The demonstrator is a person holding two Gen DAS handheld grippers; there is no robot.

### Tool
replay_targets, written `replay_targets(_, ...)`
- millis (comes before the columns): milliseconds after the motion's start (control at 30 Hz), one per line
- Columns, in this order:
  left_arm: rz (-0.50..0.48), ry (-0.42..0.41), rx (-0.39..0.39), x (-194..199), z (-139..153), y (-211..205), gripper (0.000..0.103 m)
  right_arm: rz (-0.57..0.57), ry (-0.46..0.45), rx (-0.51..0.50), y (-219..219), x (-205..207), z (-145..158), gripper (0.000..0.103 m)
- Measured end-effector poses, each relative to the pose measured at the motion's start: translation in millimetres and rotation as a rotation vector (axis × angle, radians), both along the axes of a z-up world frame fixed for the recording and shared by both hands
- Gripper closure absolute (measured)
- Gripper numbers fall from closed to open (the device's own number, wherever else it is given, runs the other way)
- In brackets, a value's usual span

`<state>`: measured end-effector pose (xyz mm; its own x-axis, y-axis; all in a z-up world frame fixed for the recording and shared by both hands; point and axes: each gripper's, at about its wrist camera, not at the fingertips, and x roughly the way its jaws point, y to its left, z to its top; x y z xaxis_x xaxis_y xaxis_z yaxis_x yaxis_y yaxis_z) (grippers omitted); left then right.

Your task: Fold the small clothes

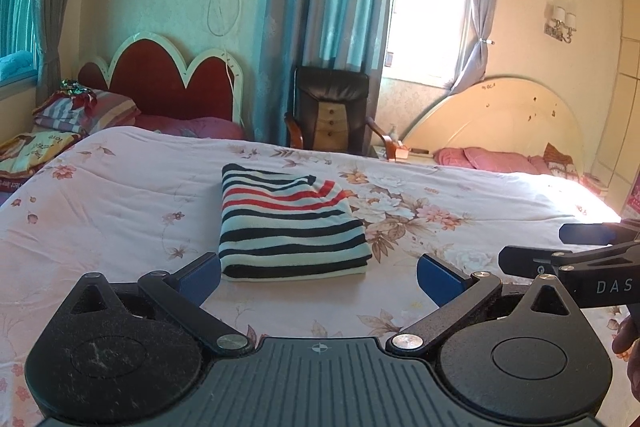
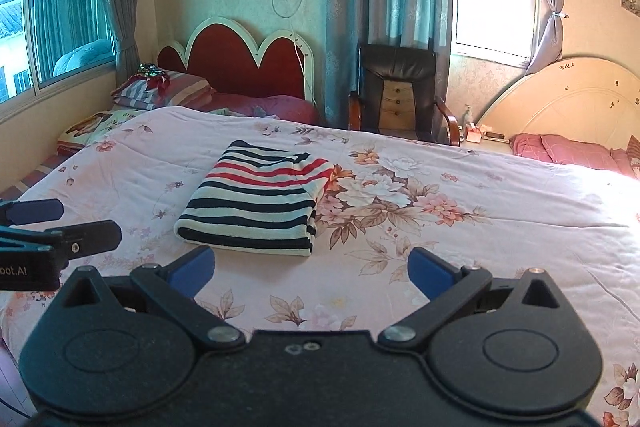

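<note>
A small striped garment (image 1: 290,223), white with navy and red stripes, lies folded into a neat rectangle on the floral bedspread (image 1: 120,211). It also shows in the right wrist view (image 2: 256,199). My left gripper (image 1: 320,277) is open and empty, just short of the garment's near edge. My right gripper (image 2: 310,269) is open and empty, near the garment's right corner. The right gripper shows at the right edge of the left wrist view (image 1: 560,247). The left gripper shows at the left edge of the right wrist view (image 2: 60,223).
The bedspread (image 2: 440,227) covers a wide bed. Behind it stand a red headboard (image 1: 172,83), a black chair (image 1: 332,107), a cream headboard (image 1: 500,123) with pink pillows (image 1: 488,159), and folded bedding (image 1: 80,111) at far left.
</note>
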<state>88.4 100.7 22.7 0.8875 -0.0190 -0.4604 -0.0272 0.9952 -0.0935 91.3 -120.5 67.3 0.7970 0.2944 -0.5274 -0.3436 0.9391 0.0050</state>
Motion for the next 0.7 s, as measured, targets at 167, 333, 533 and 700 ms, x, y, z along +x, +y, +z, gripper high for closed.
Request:
replay_targets(167,0.005,0.001,0.005,-1,-1,4,0.000,-0.004,-0.014,0.003,5,-4,1,0.001)
replay_targets(333,0.008,0.000,0.000,2,-2,11,0.000,-0.023,-0.030,0.000,9,-5,1,0.001)
replay_targets(533,0.008,0.001,0.007,6,-4,13,0.000,-0.033,-0.034,0.002,11,-5,1,0.001)
replay_targets(700,0.006,0.006,0.012,6,-6,11,0.000,-0.032,-0.025,0.001,13,-4,-2,0.001)
